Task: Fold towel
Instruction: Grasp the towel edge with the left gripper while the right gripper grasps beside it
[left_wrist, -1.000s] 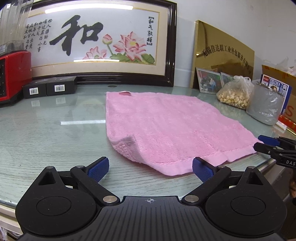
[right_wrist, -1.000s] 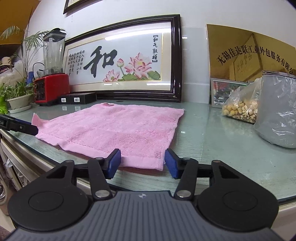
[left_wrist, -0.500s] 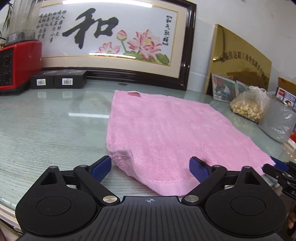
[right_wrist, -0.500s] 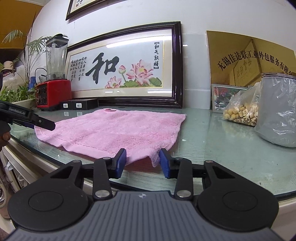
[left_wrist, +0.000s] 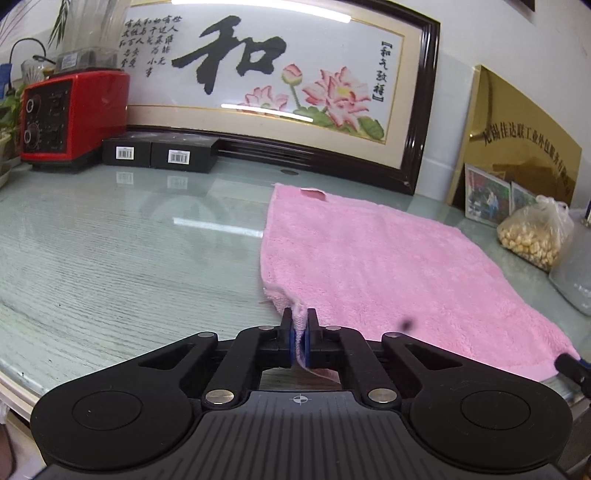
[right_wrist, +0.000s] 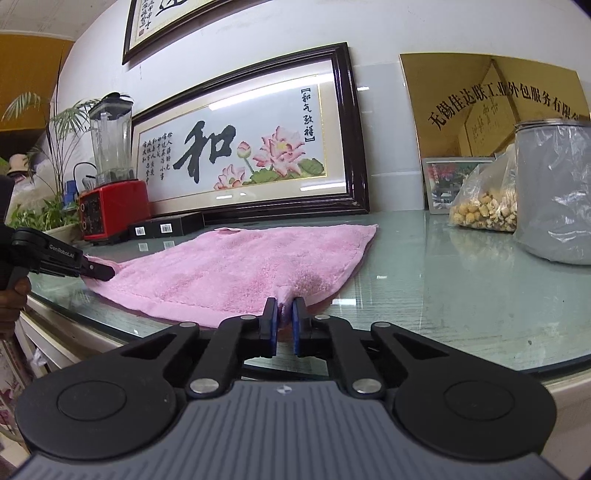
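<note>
Now towel (left_wrist: 373, 266) corner inside left hand-held gripper (left_wrist: 300, 325)

Leaning against the back wall of the glass-topped desk (left_wrist: 110, 251): a framed lotus picture (left_wrist: 280, 92) and a gold plaque (right_wrist: 480, 103). Standing at far left, a red blender (right_wrist: 110, 199) beside two black boxes (left_wrist: 159, 151). Sitting at right, a bag of nuts (right_wrist: 484, 206) touching a grey plastic bag (right_wrist: 554, 192).
</note>
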